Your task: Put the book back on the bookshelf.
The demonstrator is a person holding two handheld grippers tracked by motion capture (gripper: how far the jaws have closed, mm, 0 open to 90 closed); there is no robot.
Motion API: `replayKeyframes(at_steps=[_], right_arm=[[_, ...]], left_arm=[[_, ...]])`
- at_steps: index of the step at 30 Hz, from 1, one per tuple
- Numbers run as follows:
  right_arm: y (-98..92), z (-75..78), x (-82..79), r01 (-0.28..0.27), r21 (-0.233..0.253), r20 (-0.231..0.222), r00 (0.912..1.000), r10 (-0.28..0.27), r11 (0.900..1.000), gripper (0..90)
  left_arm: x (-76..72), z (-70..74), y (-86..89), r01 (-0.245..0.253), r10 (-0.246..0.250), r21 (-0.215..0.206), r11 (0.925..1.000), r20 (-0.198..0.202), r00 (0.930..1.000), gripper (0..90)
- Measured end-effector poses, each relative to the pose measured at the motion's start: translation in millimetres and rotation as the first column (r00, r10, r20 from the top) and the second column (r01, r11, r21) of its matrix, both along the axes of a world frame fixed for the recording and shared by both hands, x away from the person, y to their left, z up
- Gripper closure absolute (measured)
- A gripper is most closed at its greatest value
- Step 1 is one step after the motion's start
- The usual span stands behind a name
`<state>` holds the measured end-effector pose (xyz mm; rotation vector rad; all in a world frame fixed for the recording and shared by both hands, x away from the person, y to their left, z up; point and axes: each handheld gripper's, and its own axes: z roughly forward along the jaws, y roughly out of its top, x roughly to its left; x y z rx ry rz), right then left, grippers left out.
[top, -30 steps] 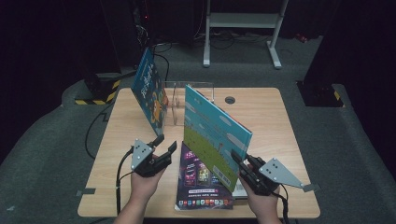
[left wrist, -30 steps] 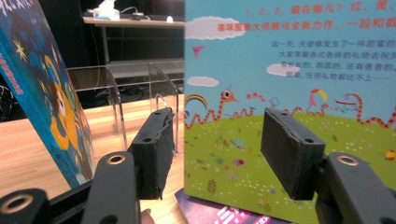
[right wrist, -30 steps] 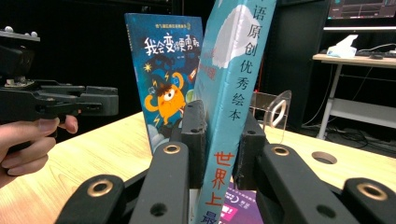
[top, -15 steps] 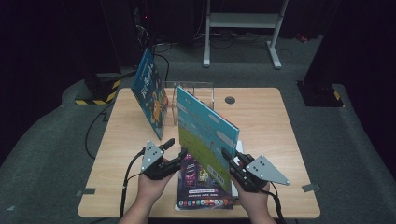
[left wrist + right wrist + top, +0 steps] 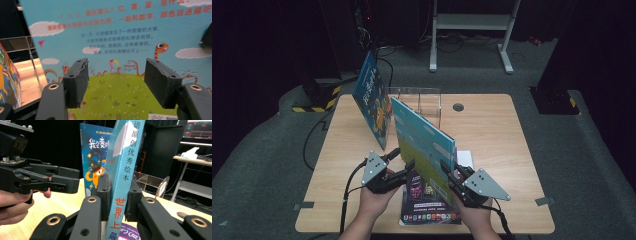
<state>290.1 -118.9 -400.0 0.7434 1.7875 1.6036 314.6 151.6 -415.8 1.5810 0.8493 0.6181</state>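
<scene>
A light-blue picture book [image 5: 419, 140] stands upright over the table's front middle. My right gripper [image 5: 451, 172] is shut on its lower spine; in the right gripper view the spine [image 5: 122, 170] sits clamped between the gripper [image 5: 117, 188] pads. My left gripper [image 5: 403, 160] is open just left of the book. In the left gripper view its two pads [image 5: 77, 80] stand wide apart in front of the book's back cover [image 5: 125, 45], with nothing between them. The left gripper [image 5: 60, 180] also appears at the left of the right gripper view.
A dark-blue book [image 5: 372, 97] leans upright against a clear acrylic rack [image 5: 422, 100] at the back left. A dark purple book [image 5: 427, 205] lies flat at the front edge under the held book, on something white [image 5: 465, 158]. The wooden table [image 5: 497, 135] has a cable hole [image 5: 458, 107].
The right gripper has carried the light-blue book leftward and a little toward the person. The left gripper has moved right, close up to the book's cover, and stays open.
</scene>
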Motion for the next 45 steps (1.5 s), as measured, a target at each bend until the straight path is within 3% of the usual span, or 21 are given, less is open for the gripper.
replayKeyframes(at_steps=[4,9,12,19,24,30,35,40,45], right_arm=[[6.8,-0.8,-2.9,0.012,-0.011,0.016,0.9998,-0.012,1.000,78.3],[11.0,-3.0,-4.5,0.009,-0.007,0.013,0.9999,-0.009,1.000,78.3],[17.6,-4.7,-9.6,0.011,-0.031,0.040,0.9992,-0.009,0.999,78.1],[23.3,-6.6,-14.9,0.033,-0.039,0.055,0.9980,-0.031,0.999,78.0],[24.3,-7.2,-15.9,0.032,-0.040,0.061,0.9977,-0.029,0.999,78.0],[23.6,-8.3,-15.1,0.037,-0.033,0.065,0.9972,-0.035,0.999,77.8],[23.1,-9.3,-14.5,0.039,-0.023,0.064,0.9973,-0.038,0.999,77.8],[23.3,-9.5,-14.7,0.039,-0.022,0.065,0.9972,-0.038,0.999,77.8],[25.1,-9.8,-16.4,0.032,-0.029,0.073,0.9969,-0.030,0.999,77.7]], left_arm=[[-3.1,5.1,-2.2,0.018,-0.018,-0.023,0.9996,0.004,0.9998,34.7],[-8.7,11.7,-5.4,0.034,-0.033,-0.018,0.9993,0.026,0.9991,34.0],[-11.6,15.7,-7.7,0.055,-0.054,-0.037,0.9978,0.025,0.9982,33.5],[-21.4,29.7,-13.7,0.112,-0.109,-0.068,0.9914,0.048,0.9929,31.9],[-25.2,40.0,-23.3,0.133,-0.129,-0.062,0.9891,0.063,0.9896,27.4],[-24.4,42.0,-30.3,0.154,-0.151,-0.085,0.9844,0.040,0.9878,23.8],[-26.4,49.6,-42.1,0.180,-0.177,-0.073,0.9809,0.045,0.9832,21.1],[-26.2,56.7,-53.9,0.175,-0.173,-0.061,0.9827,0.038,0.9842,19.3],[-26.4,58.9,-63.4,0.140,-0.139,-0.037,0.9894,0.024,0.9899,15.4]])
